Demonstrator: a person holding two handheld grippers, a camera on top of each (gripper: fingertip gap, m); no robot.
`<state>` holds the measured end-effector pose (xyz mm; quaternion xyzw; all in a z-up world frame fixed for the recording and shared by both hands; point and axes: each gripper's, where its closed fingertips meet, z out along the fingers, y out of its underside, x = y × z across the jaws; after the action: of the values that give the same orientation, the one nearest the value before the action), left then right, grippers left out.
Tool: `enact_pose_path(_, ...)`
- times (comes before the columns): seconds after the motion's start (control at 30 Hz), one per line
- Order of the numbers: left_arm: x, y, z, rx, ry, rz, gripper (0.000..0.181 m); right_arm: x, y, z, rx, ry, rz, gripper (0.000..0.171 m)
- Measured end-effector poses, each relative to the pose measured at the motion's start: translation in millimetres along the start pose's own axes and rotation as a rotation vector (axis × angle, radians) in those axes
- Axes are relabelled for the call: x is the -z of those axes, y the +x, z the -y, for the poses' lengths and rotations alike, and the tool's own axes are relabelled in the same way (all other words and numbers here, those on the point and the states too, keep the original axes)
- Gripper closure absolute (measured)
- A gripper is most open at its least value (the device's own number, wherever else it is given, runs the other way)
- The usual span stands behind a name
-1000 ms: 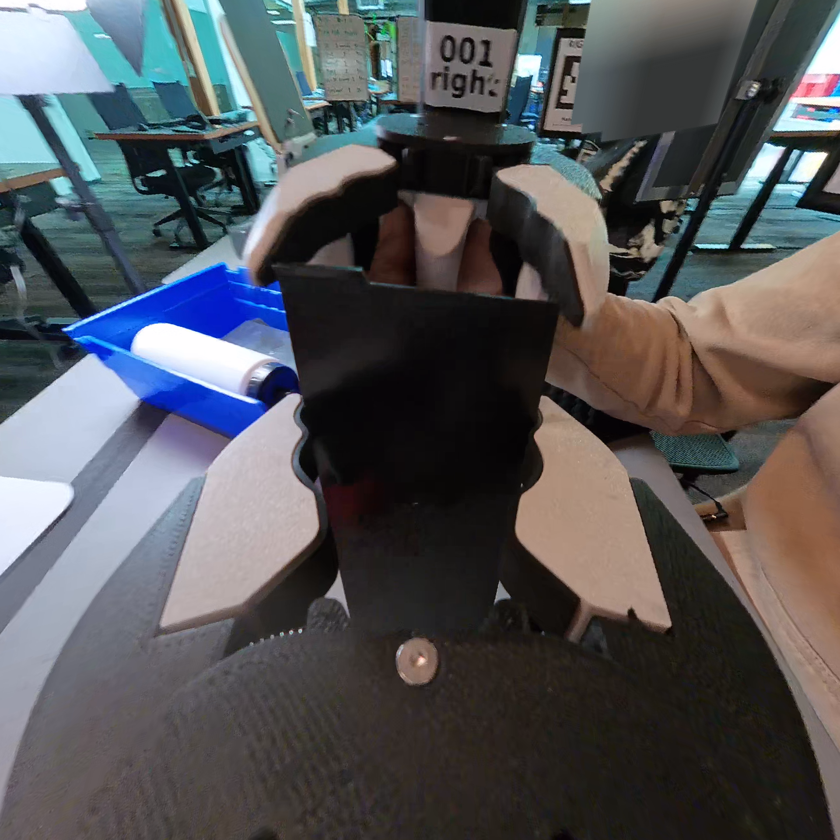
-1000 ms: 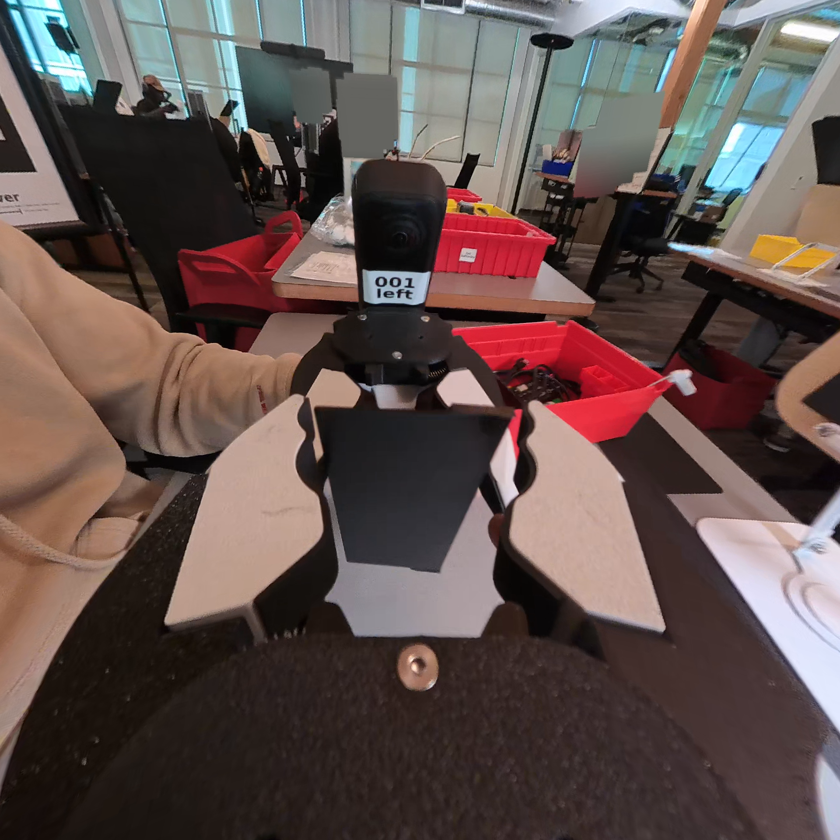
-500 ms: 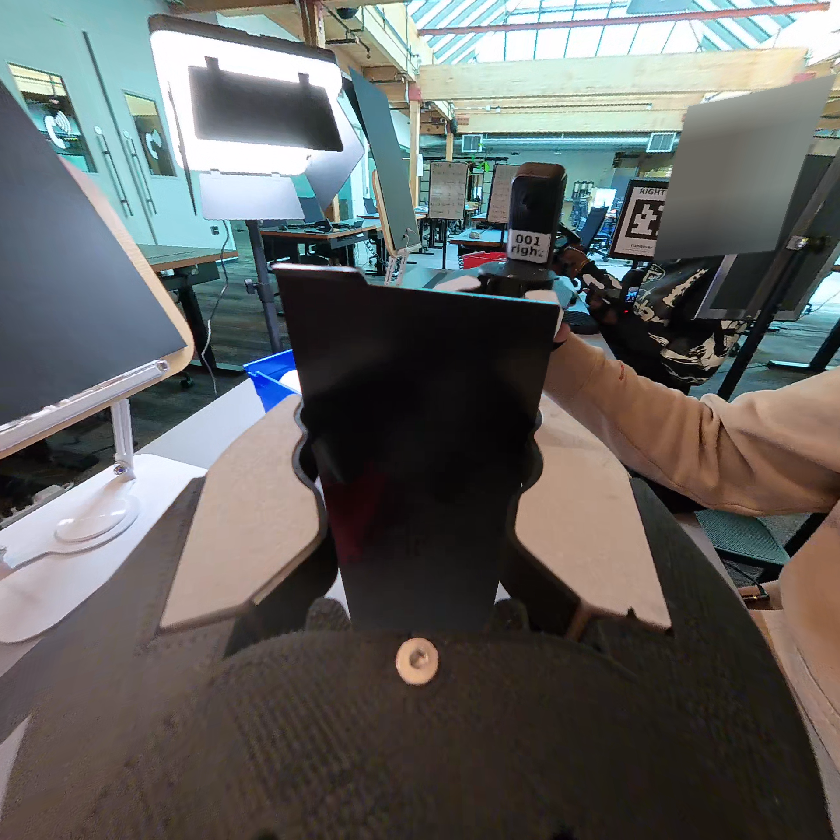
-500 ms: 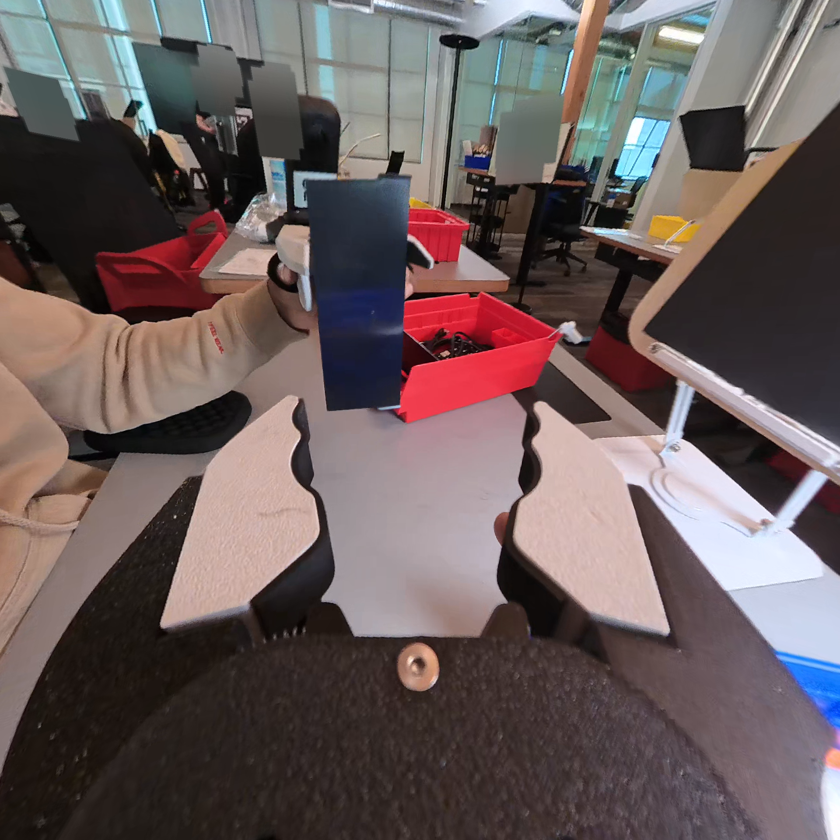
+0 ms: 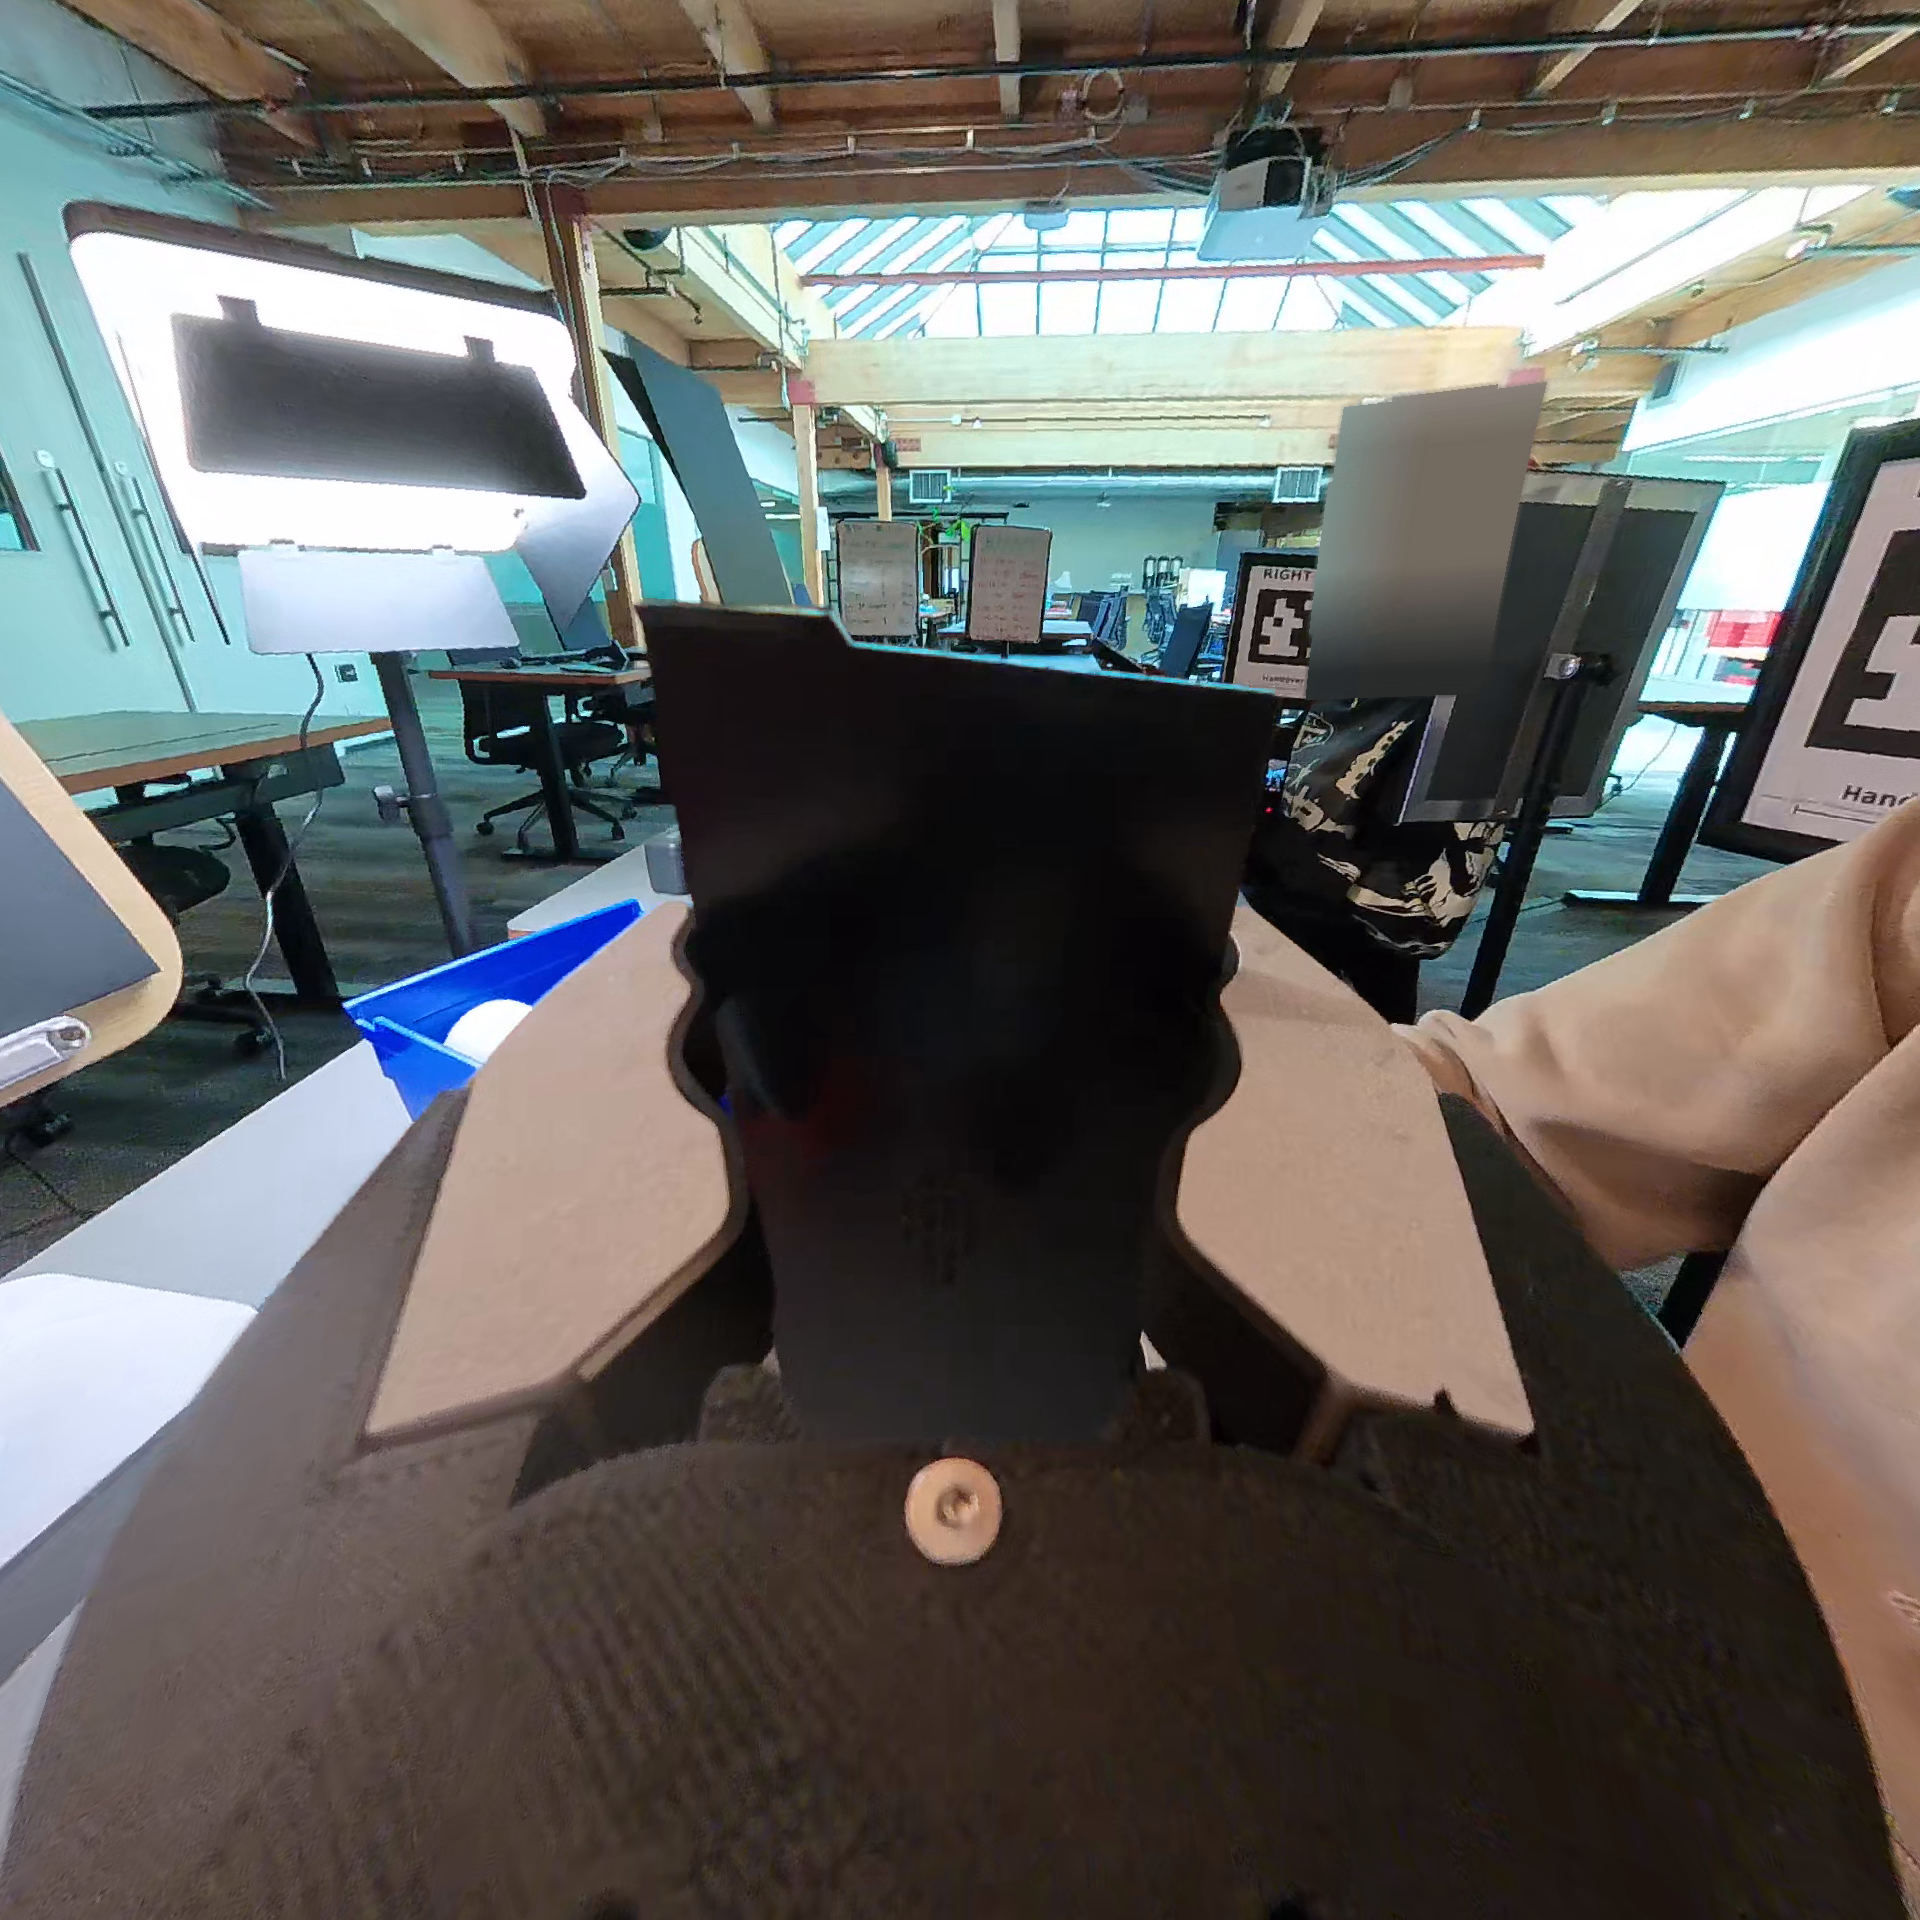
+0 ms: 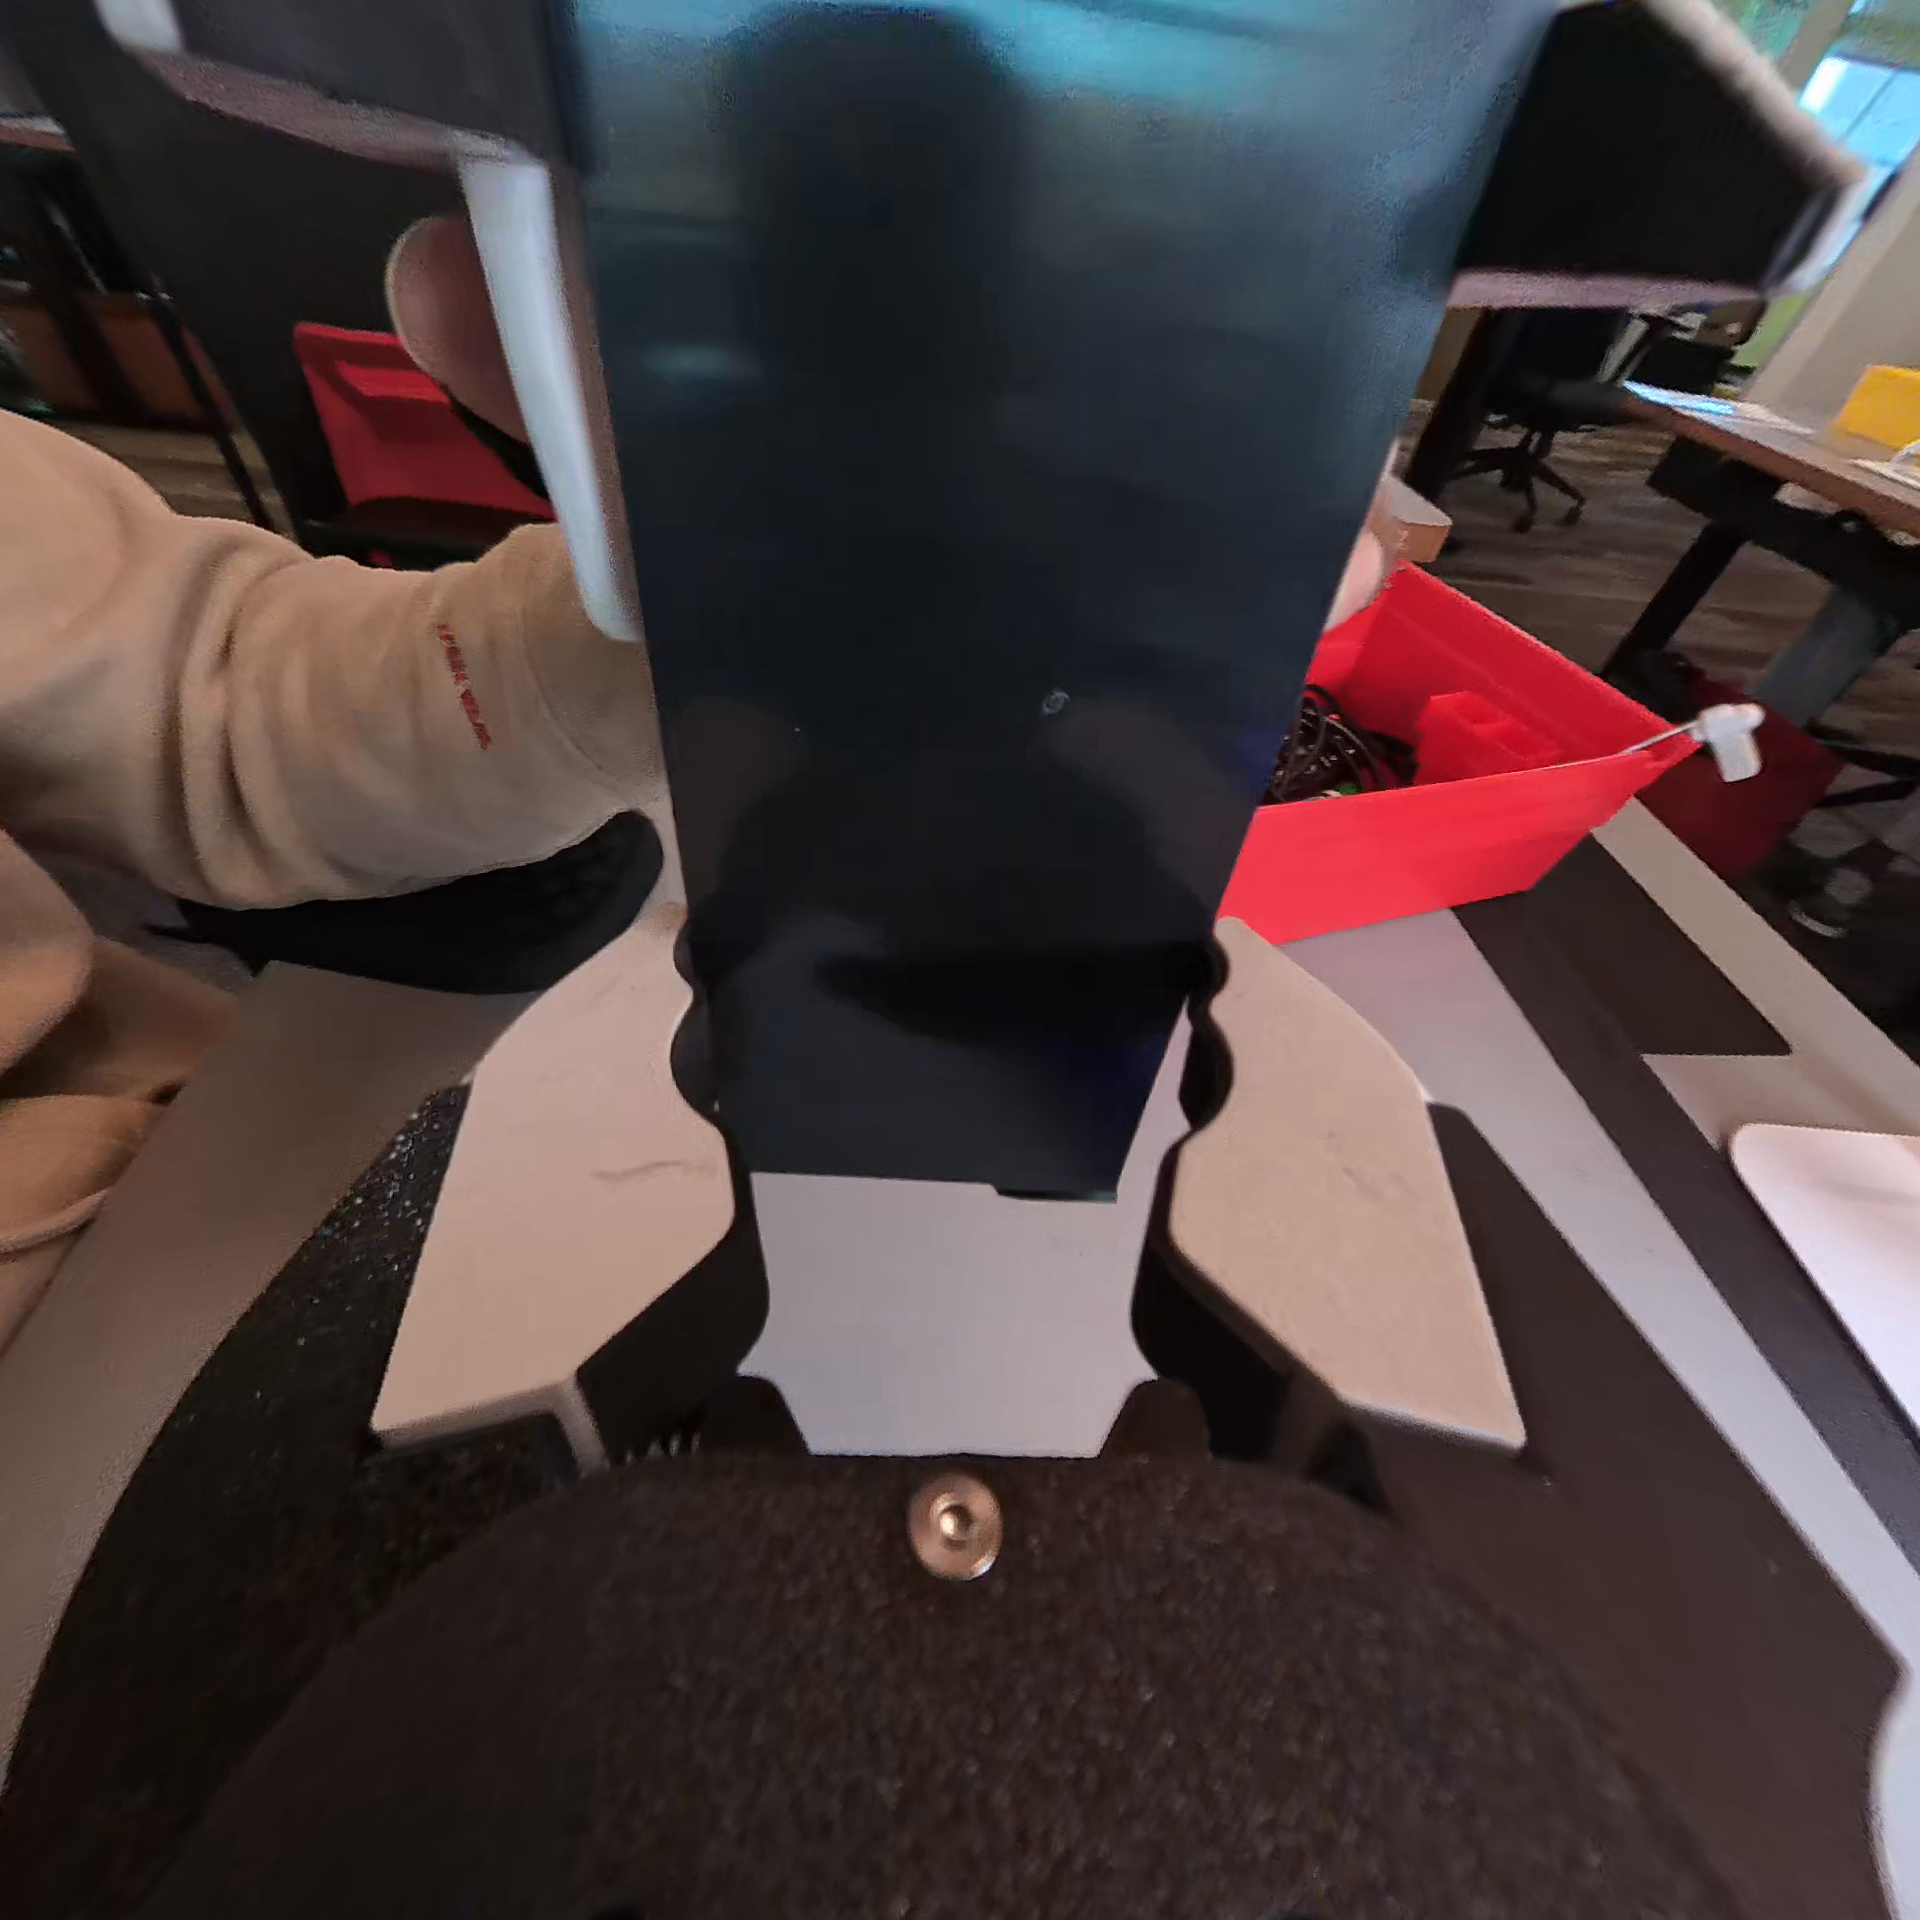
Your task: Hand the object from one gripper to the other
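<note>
Left gripper point(image 5: 956, 1049) is clamped on a flat black card point(image 5: 956, 935), which stands upright between its two pale fingers point(image 5: 582, 1174) and rises well above their tips. Just behind the card to the left, a blue bin point(image 5: 468, 997) with a white roll sits on the grey table point(image 5: 208, 1174). A beige sleeve point(image 5: 1662, 1070) reaches in from the right of the card.

Right gripper point(image 6: 951, 1039) has the lower end of the same card point(image 6: 987, 623) between its fingertips point(image 6: 1299, 1164); the sides look touching, but whether it grips cannot be told. Grey table point(image 6: 935, 1309) shows below the card's bottom edge. Behind the card to the right is a red bin point(image 6: 1455, 831).
</note>
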<state>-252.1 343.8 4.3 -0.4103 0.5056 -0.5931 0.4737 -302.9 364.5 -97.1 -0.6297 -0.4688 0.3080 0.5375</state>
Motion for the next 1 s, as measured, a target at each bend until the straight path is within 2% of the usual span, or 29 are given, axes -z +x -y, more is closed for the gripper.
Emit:
enact_pose_path(0.1, 5.0, 0.4, 5.4, -0.015, 0.007, -0.011, 0.093, 7.9, 3.4, 4.6, 0.031, -0.007, -0.023, 0.084)
enact_pose_path(0.13, 7.8, -1.4, 6.2, -0.014, -0.002, -0.004, 0.099, 12.8, 7.1, 5.8, 0.050, -0.020, -0.047, 0.083)
enact_pose_path(0.23, 20.8, -10.0, 13.3, -0.023, -0.010, 0.029, 0.095, 37.9, 30.0, 5.8, 0.134, -0.097, -0.188, 0.084)
enact_pose_path(0.3, 32.7, -22.6, 11.0, -0.081, -0.078, 0.102, 0.094, 62.6, 55.0, 3.9, 0.200, -0.175, -0.348, 0.084)
enact_pose_path(0.4, 52.2, -38.3, 10.7, -0.193, -0.184, 0.228, 0.094, 110.9, 99.6, -12.6, 0.359, -0.415, -0.654, 0.083)
enact_pose_path(0.5, 62.7, -57.8, -2.3, -0.361, -0.363, 0.403, 0.095, 140.9, 127.0, -32.5, 0.425, -0.590, -0.823, 0.083)
enact_pose_path(0.6, 63.7, -83.1, -38.5, -0.514, -0.604, 0.541, 0.093, 140.2, 143.1, -47.0, 0.507, -0.688, -0.923, 0.084)
enact_pose_path(0.67, 52.9, -89.5, -61.6, -0.460, -0.616, 0.514, 0.096, 127.6, 147.3, -52.7, 0.574, -0.712, -0.958, 0.084)
enact_pose_path(0.77, 42.5, -97.1, -84.1, -0.243, -0.543, 0.464, 0.099, 104.5, 146.6, -57.9, 0.694, -0.707, -0.984, 0.084)
enact_pose_path(0.9, 36.5, -96.9, -84.1, 0.025, -0.373, 0.383, 0.128, 82.4, 143.7, -65.8, 0.817, -0.696, -0.990, 0.084)
enact_pose_path(1.0, 37.5, -94.1, -83.4, 0.087, -0.322, 0.327, 0.173, 72.2, 139.5, -69.3, 0.870, -0.680, -0.965, 0.084)
